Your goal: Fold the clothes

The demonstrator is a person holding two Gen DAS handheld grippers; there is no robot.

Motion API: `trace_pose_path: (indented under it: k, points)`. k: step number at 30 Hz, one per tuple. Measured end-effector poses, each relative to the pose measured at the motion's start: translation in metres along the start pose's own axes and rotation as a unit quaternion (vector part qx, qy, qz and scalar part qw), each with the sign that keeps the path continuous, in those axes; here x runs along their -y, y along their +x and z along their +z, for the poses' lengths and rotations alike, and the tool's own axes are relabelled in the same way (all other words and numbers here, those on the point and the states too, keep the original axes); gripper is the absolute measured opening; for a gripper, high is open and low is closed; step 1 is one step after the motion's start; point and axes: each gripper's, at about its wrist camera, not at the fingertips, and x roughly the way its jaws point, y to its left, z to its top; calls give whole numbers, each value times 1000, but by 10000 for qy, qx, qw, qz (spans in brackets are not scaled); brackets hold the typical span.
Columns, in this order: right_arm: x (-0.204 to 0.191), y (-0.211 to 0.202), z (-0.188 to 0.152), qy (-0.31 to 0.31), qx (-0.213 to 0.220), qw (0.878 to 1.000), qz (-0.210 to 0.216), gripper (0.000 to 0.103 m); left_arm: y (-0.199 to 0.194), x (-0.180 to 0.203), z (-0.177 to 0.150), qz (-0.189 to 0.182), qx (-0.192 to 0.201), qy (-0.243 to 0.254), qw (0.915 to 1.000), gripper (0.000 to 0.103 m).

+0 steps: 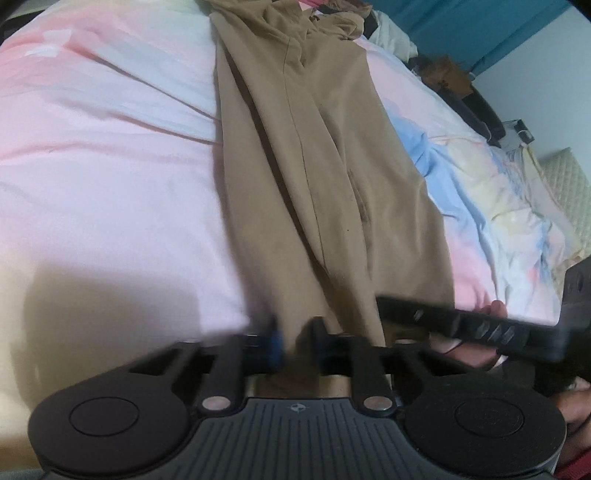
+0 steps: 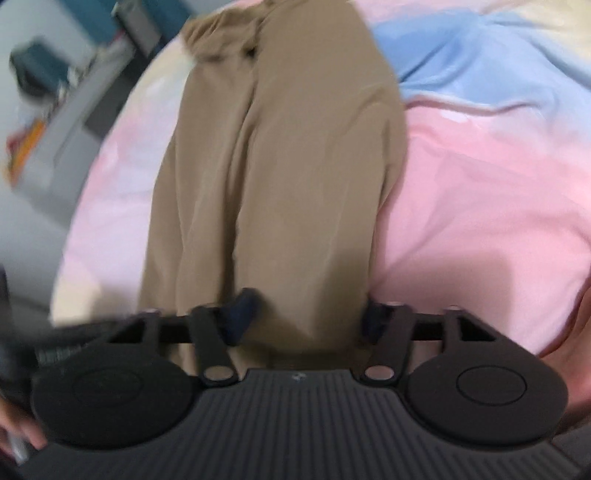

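Trousers (image 1: 310, 177) lie stretched out lengthwise on your bed, their near end right under both grippers.

Your left gripper (image 1: 295, 339) has its jaws pinched nearly together on the near edge of the tan cloth; your right gripper (image 2: 303, 314) has its jaws partly apart with the cloth between them, though blur hides whether the pads press on it. Under the trousers the bedspread (image 1: 110, 166) is rumpled, pink and white on one side, blue and pale yellow on the other. Beyond the bed's far edge you see a teal wall (image 1: 480, 22) and a cluttered spot (image 1: 454, 77) beside it.
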Motion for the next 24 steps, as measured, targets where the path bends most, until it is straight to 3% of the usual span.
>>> trace_pose_path:
  k: [1,2,6,13,17,24]
  points:
    - [-5,-5,-2,-157,86,9998,-112,24,-6,-1,-2,-51,78,-21,10000,7]
    - [-10,-9,-5,-295,177,9992,-201,17,-11,-1,-3,-112,196,-44,9997,6]
    - [-7,-42,-7,-186,860,9960,159,14,-44,-4,-8,-561,941,-112,9939,5]
    - [12,-109,-8,215,1759,9792,983,12,-107,-6,-19,-1402,1967,-431,9694,4]
    - [20,-140,-9,244,2088,9694,1266,12,-134,12,-28,-1519,2230,-213,9627,4]
    - [21,-191,-48,-7,2395,9582,1567,12,-178,46,-67,-1589,2482,214,9553,4]
